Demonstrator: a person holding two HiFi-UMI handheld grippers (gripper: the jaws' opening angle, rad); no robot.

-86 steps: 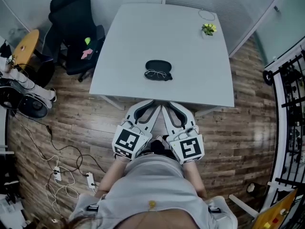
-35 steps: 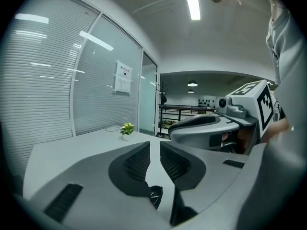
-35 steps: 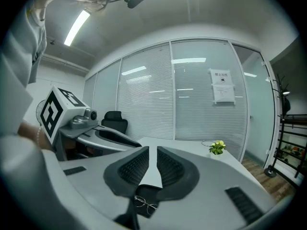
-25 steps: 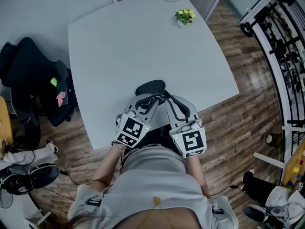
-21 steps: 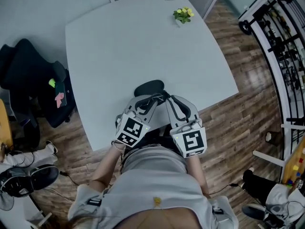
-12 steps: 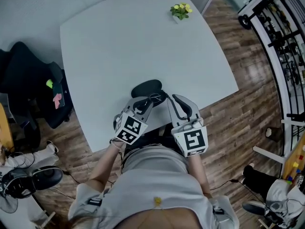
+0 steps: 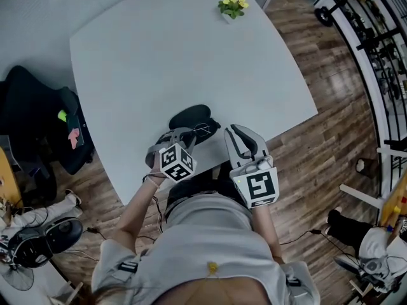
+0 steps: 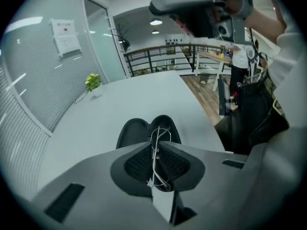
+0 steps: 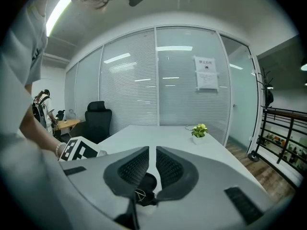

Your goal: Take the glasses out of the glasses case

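Glasses [image 8: 155,150] sit clamped in the left gripper [image 8: 156,145] at frame centre, probably just lifting from the open glasses case [image 8: 133,132]. The right gripper [image 9: 152,150] waits closed and empty.

The person [image 7: 203,259] wears a pale grey short-sleeved top [image 7: 210,234] (small yellow tag [image 7: 210,267] in front). The left claw [image 7: 189,133] and right claw [image 7: 233,129] are grey shells with black-and-white marker cubes [image 7: 177,162].

The glasses case [image 7: 191,115] is black, the glasses [image 8: 156,150] are silvery wire, the table [image 7: 159,49] is pale grey, the left gripper [image 7: 188,132] and right gripper [image 7: 234,132] are light grey with black dimpled pads and black-and-white square-marker cubes, the plant [image 7: 231,5] is green with yellow flowers, and the floor [image 7: 305,151] is brown wood planks.
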